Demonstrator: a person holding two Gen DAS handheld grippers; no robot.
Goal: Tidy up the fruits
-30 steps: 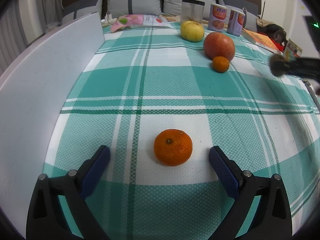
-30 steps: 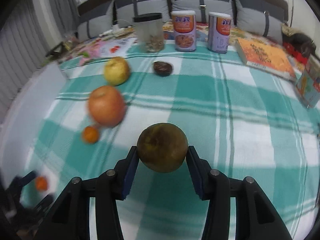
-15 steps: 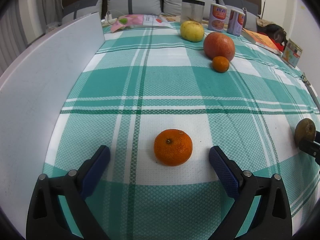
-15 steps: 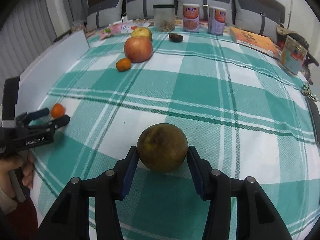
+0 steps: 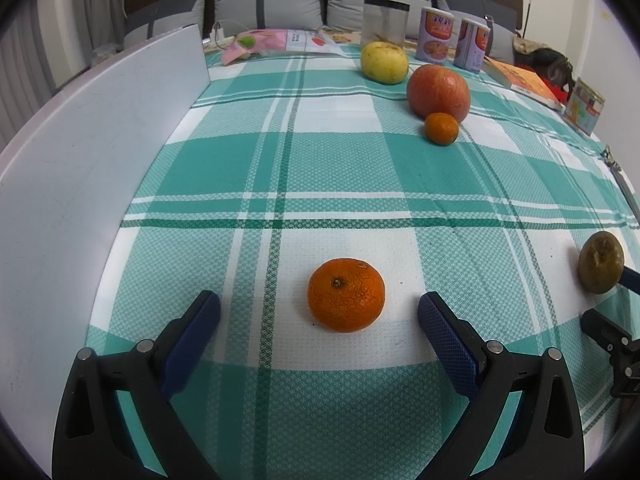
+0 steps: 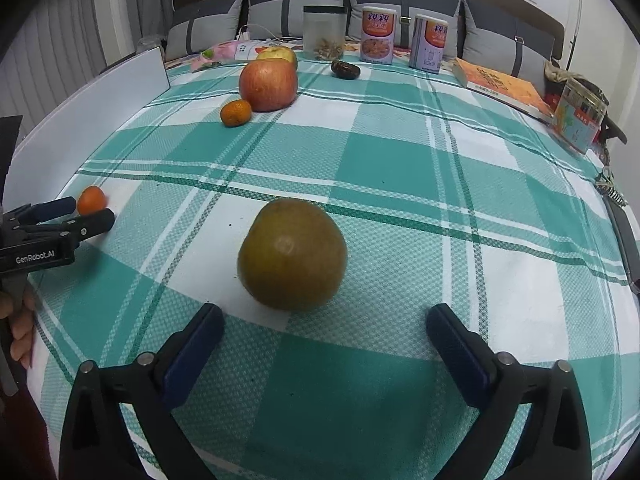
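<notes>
A brown pear (image 6: pixel 292 254) rests on the green plaid cloth (image 6: pixel 400 184). My right gripper (image 6: pixel 324 312) is opening around it, and its blue pads stand wide apart, clear of the fruit. At the right edge of the left wrist view the same pear (image 5: pixel 600 266) shows. My left gripper (image 5: pixel 318 300) stands open with an orange (image 5: pixel 346 294) lying untouched between its fingers. Farther back lie a small orange (image 6: pixel 236 112), a red apple (image 6: pixel 269 84) and a yellow apple (image 5: pixel 384 62) in a cluster.
A white board (image 5: pixel 80 160) runs along the left side. At the back stand a clear jar (image 6: pixel 324 32), two cans (image 6: pixel 376 34) and a dark round fruit (image 6: pixel 345 69). A book (image 6: pixel 500 84) and a small box (image 6: pixel 578 116) lie at the right.
My right gripper carried the pear toward the near side, set it on the cloth and spread its jaws off it. The left gripper and its orange stayed put.
</notes>
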